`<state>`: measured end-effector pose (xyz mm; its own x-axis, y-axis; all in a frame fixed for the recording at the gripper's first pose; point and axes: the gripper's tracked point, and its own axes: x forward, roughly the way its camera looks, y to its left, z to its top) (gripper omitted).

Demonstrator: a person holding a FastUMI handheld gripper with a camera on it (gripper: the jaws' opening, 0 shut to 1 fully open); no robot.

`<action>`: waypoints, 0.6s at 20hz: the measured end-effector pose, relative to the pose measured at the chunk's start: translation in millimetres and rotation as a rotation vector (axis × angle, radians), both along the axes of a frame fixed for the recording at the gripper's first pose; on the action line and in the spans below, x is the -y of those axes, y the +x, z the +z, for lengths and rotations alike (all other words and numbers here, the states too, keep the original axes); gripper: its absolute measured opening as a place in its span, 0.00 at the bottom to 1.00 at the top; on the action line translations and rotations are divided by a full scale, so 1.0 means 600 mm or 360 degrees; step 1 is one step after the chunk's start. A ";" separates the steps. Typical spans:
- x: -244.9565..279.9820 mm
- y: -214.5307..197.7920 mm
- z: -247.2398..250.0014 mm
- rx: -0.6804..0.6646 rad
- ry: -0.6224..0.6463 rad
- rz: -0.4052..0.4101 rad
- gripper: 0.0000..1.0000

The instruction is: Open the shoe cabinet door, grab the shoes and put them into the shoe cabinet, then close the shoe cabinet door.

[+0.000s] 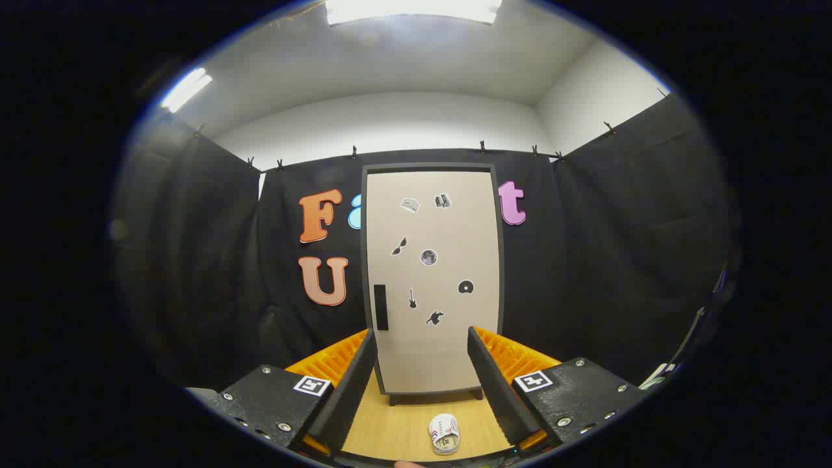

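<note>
Facing the shoe cabinet, the gripper holds its fingers spread wide apart with nothing between them but bare wooden table. Leftmost on the door sits the dark recessed handle, an upright slot near the door's left edge, low down and well beyond the fingertips. That slot looks like the place to hook one finger; the door is a flat, stiff panel that likely swings lightly, though a thin fingertip could slip out of so shallow a recess. Moving rightward, small stickers dot the closed door. Nearer, on the table between the fingers, lies a small white shoe, toe toward the cabinet. It looks light and soft-sided, best pinched across its sides rather than by the opening.
</note>
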<state>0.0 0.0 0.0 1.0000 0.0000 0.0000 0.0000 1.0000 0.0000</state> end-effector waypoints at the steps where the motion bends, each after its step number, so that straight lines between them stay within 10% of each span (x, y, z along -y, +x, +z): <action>1: -0.003 0.001 0.000 -0.0002 -0.0001 0.0001 0.88; 12: -0.025 0.025 -0.009 -0.0016 0.0006 -0.0009 0.88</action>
